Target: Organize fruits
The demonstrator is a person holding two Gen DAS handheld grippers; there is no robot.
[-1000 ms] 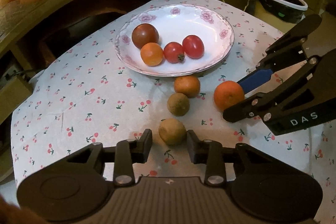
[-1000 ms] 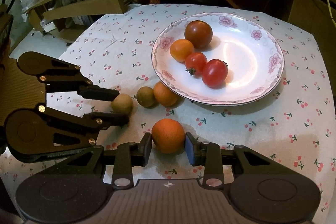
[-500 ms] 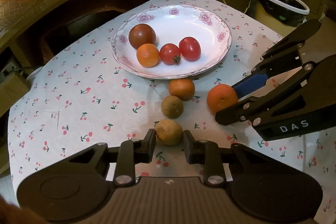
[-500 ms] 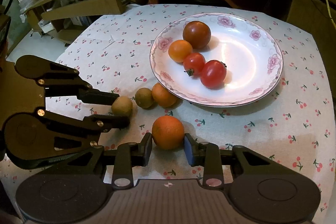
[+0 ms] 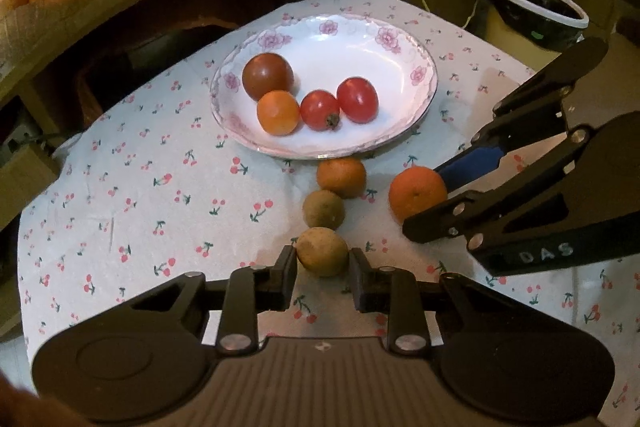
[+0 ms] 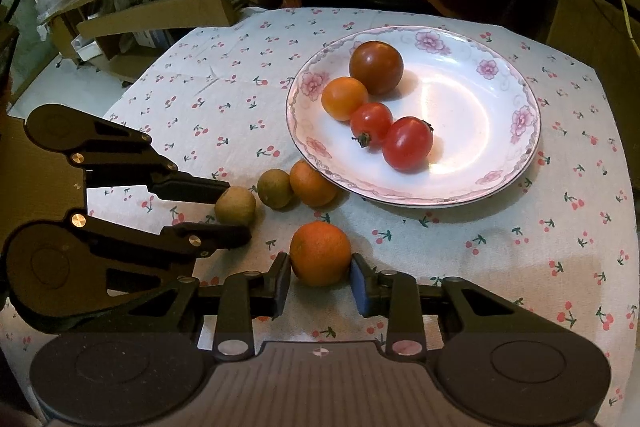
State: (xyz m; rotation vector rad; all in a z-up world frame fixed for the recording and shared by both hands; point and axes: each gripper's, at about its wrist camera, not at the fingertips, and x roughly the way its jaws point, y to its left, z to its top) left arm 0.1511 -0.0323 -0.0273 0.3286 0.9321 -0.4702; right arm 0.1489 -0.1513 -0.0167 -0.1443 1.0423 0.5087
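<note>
Fruit on both sides is in the jaws at once, so we read this as the grasping step, with the lift not yet begun; going from the left, our left gripper (image 5: 322, 267) is closed on the nearest brown fruit (image 5: 322, 251), its pads snug against both flanks, and that fruit sits on the cherry-print tablecloth (image 5: 160, 187) at the near end of a short line; beyond it lies a second brown fruit (image 5: 323, 208), touching or just short of it, and then a small orange (image 5: 341, 176) tucked against the near rim of the flowered plate (image 5: 400, 39); the plate already carries a dark tomato (image 5: 267, 76), an orange tomato (image 5: 278, 111) and two red tomatoes (image 5: 319, 109); to the right, our right gripper (image 6: 319, 281) is closed on the larger orange (image 6: 320, 253), which rests on the cloth apart from the row and short of the plate.

We judge both grips seated, so the next move calls for a straight lift before any travel, since the held brown fruit would nudge its neighbour if dragged forward; then each fruit should go over the rim to the bare right half of the plate, clear of the tomatoes; we would keep the two grippers well spaced, as they stand close side by side here.
</note>
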